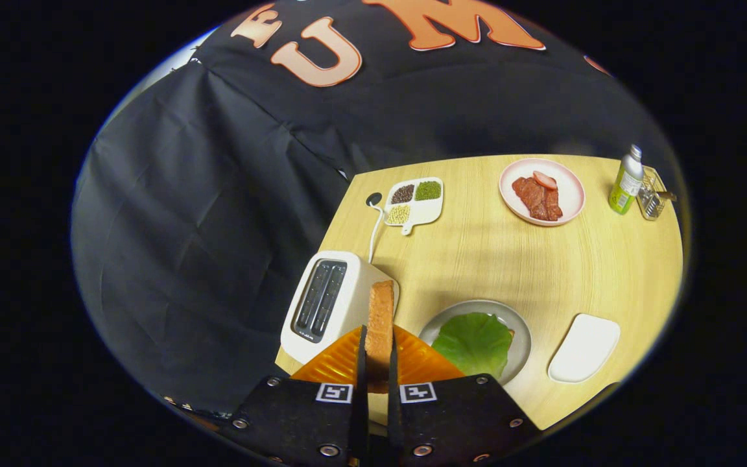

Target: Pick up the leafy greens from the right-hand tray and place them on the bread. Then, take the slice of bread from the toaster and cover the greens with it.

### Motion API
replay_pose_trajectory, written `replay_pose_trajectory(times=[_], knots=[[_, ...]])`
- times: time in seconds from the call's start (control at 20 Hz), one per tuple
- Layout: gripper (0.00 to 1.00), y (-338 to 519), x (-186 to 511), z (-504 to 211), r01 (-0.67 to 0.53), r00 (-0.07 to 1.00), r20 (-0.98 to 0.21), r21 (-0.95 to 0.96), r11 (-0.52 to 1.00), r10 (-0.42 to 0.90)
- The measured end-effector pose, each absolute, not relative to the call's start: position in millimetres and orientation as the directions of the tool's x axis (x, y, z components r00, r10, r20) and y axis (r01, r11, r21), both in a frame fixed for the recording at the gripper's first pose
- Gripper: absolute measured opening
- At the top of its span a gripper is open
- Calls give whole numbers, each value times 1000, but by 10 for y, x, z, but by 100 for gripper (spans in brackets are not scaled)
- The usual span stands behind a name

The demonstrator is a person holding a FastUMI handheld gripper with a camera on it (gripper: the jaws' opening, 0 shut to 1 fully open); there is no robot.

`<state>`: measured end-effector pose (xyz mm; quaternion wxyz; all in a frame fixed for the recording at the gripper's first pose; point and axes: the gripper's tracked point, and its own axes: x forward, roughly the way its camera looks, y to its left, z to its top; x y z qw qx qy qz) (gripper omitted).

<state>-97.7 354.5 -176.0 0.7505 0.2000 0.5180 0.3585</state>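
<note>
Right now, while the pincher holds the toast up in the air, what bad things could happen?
The gripper pinches the bread slice on edge by its lower part, so it might tip or slip out. The leafy greens on the grey plate sit off to one side, so the slice could land crooked. The toaster stands close and might get bumped.

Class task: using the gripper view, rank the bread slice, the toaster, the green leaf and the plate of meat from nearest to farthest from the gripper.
1. Bread slice, clamped between the gripper fingers.
2. Toaster, left, and green leaf, right: too close to call.
3. Plate of meat, far across the table.
</note>
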Motion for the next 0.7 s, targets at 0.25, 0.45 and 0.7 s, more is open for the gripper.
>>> replay_pose_trajectory(times=[0.25,0.45,0.7], knots=[[12,3363,-1013,-2254,-279,202,-623,703,654,756],[12,3357,-1121,-2684,-223,154,-612,743,631,775],[12,3244,-1207,-3148,-200,151,-662,707,678,735]])
